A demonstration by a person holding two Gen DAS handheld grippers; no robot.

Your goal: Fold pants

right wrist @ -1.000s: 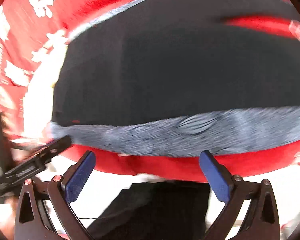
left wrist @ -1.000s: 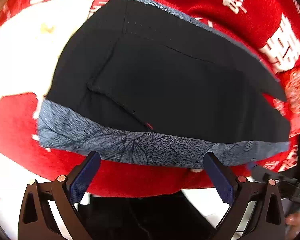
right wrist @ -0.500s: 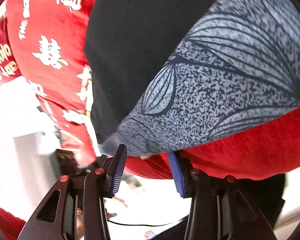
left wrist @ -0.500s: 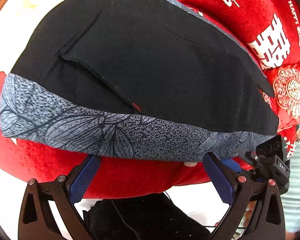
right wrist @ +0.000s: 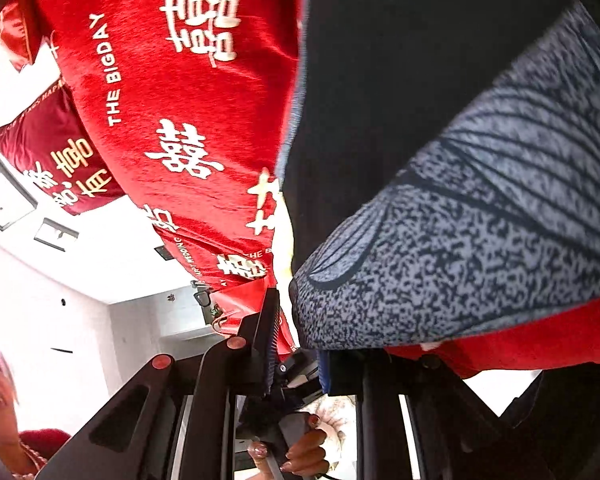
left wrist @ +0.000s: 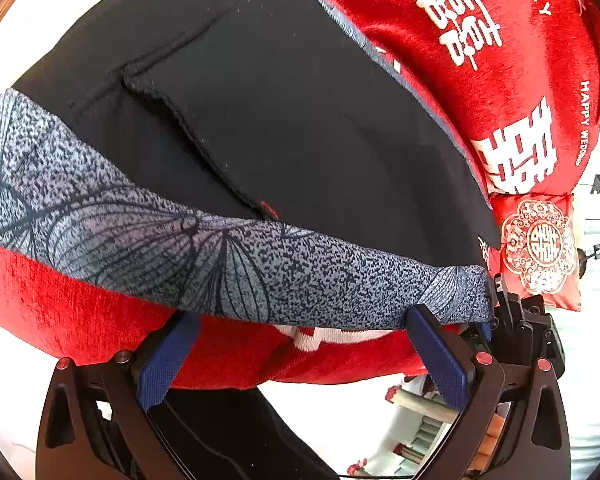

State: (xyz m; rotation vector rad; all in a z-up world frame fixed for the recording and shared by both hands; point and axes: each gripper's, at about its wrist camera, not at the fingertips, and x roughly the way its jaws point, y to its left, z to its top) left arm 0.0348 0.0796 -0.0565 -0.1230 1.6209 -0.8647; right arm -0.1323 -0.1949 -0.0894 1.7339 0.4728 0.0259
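Observation:
Black pants (left wrist: 284, 120) with a grey leaf-patterned waistband (left wrist: 228, 264) lie flat on a red blanket (left wrist: 512, 64). A back pocket seam runs across the black cloth. My left gripper (left wrist: 300, 344) is open, its blue pads at the near edge of the waistband, one on each side. My right gripper (right wrist: 296, 348) is nearly closed on the waistband's corner (right wrist: 340, 312), and it shows at the right of the left wrist view (left wrist: 516, 320). The pants also fill the right wrist view (right wrist: 400, 80).
The red blanket (right wrist: 188, 112) has white characters and covers a bed. A red pillow (left wrist: 540, 248) and another pillow (right wrist: 56, 160) lie beyond the pants. A person's face and hand appear low in the right wrist view (right wrist: 304, 448).
My right gripper has swung to the waistband's corner and narrowed from wide open to nearly shut on it. My left gripper has moved closer to the waistband's edge.

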